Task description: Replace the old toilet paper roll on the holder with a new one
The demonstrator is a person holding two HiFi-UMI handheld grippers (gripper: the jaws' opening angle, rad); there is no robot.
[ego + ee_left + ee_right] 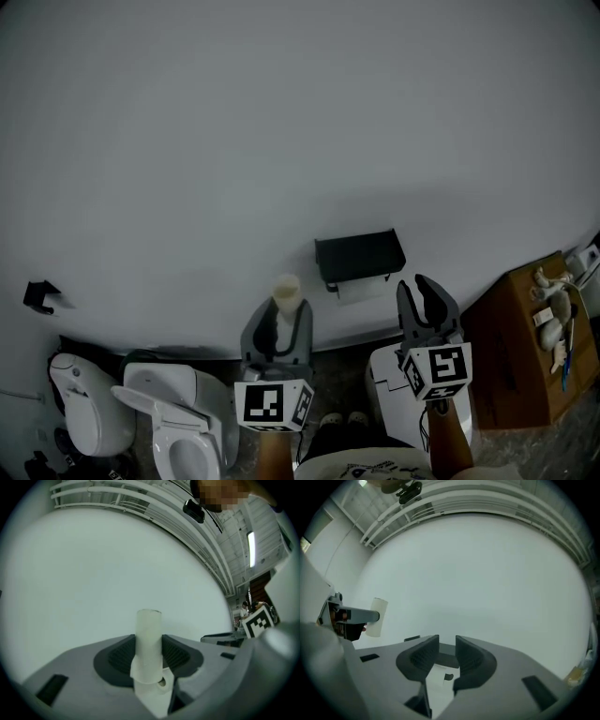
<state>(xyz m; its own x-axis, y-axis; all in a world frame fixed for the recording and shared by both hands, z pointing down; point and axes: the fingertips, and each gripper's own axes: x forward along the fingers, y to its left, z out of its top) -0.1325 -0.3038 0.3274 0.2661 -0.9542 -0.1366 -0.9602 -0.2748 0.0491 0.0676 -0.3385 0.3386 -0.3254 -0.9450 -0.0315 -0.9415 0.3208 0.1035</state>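
My left gripper (279, 317) is shut on an almost used-up toilet paper roll (286, 292), a thin pale tube that stands upright between the jaws. In the left gripper view the roll (148, 644) is pinched at its lower part and sticks up above the pads. The black holder (360, 254) hangs on the grey wall, with a strip of white paper (363, 291) showing under it. My right gripper (428, 287) is just below and to the right of the holder, pointed at the wall. Its jaws (446, 641) stand a little apart with nothing between them. The right gripper view shows the roll (376, 617) at far left.
A white toilet (173, 422) with its lid up stands at lower left, next to a white tank (82, 403). A white bin (386, 375) sits under the right gripper. A brown box (516, 361) with small items on top is at right. A small black fitting (39, 295) is on the wall at left.
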